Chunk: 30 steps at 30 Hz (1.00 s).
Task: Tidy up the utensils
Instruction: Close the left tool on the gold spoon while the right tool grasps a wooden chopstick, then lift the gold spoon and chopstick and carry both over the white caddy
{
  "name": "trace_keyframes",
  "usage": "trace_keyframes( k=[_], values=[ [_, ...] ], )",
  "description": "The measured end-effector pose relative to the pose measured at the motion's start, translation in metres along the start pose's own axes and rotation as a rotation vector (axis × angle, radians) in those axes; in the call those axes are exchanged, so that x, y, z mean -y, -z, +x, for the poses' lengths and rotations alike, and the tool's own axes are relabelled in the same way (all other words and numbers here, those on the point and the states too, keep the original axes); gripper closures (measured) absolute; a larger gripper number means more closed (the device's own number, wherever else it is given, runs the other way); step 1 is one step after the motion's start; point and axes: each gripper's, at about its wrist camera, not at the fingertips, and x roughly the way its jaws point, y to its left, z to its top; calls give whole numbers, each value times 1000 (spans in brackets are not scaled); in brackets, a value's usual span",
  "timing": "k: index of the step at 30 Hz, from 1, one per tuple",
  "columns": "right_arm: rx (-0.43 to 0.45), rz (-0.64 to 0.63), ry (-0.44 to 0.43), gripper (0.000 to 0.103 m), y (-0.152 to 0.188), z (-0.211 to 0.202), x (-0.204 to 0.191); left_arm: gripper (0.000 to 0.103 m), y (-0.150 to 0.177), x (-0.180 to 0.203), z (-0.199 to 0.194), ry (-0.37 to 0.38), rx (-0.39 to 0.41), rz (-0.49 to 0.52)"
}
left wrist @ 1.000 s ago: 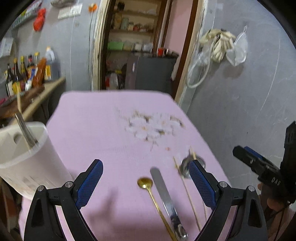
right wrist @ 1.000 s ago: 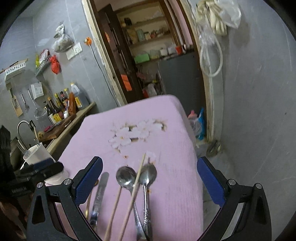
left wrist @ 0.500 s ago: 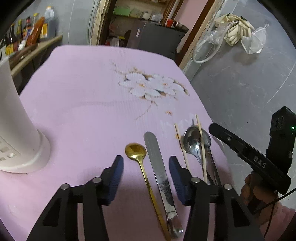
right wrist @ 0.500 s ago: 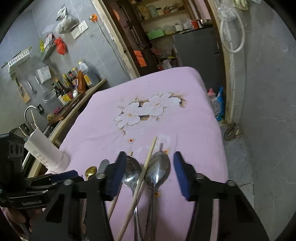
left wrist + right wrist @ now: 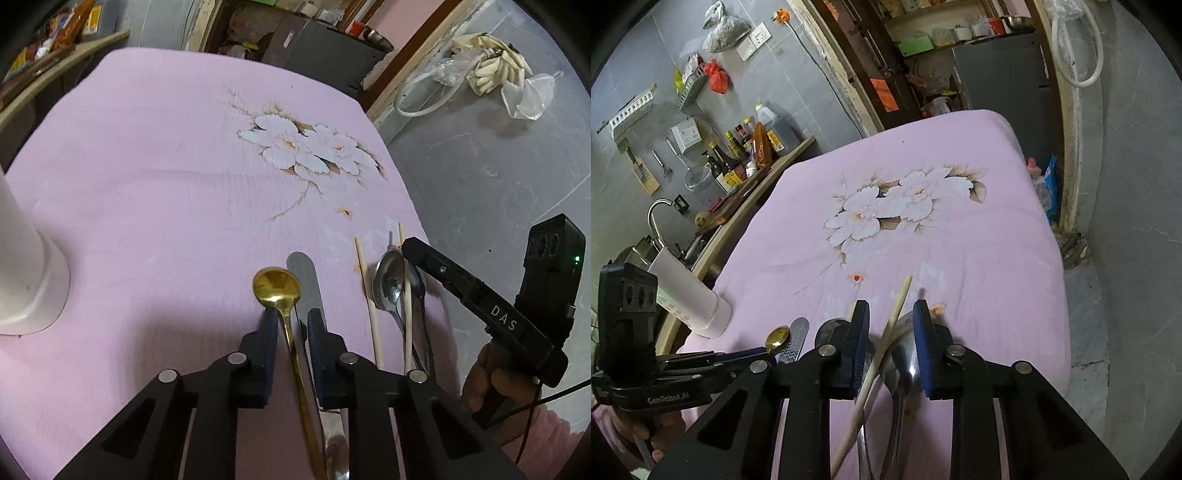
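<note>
On the pink flowered cloth (image 5: 147,184) lie a gold spoon (image 5: 276,286), a flat steel knife (image 5: 301,267), two chopsticks (image 5: 369,306) and two steel spoons (image 5: 388,284). My left gripper (image 5: 292,325) is low over the cloth and closing. The gold spoon's handle runs between its pads with a gap on each side. My right gripper (image 5: 892,314) is closing too, over one chopstick (image 5: 895,310) and a steel spoon bowl (image 5: 905,354), with no clear press on either. A white utensil holder (image 5: 22,288) stands at the left.
The cloth's right edge drops off just past the steel spoons, down to a grey floor (image 5: 498,166). A counter with bottles (image 5: 746,155) and a faucet (image 5: 657,214) lies beyond the holder. A hand (image 5: 480,376) holds the right gripper's handle.
Both grippers have come down toward the utensils and tipped downward. Their jaws went from wide apart to narrow, the left around the gold spoon's handle, the right around a chopstick and spoon.
</note>
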Motion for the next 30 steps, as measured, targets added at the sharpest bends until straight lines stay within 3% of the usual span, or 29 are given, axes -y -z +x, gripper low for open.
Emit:
trace_keyframes(
  k=[6, 8, 9, 18, 26, 30],
  values=[
    [-57, 5, -9, 82, -5, 11, 1, 93, -6, -1, 5, 11, -37, -5],
    [-81, 0, -2, 94, -7, 16, -2, 94, -9, -2, 6, 13, -51, -11],
    [-86, -2, 2, 95, -7, 17, -3, 95, -10, -3, 6, 12, -55, -10],
    [-18, 48, -61, 99, -6, -9, -12, 100, -9, -2, -3, -5, -54, 14],
    [92, 91, -94, 99, -1, -52, -25, 100, -2, 2, -43, 9, 43, 65],
    [158, 88, -105, 99, 1, -73, -39, 100, 1, 1, -69, 13, 128, 76]
  ],
)
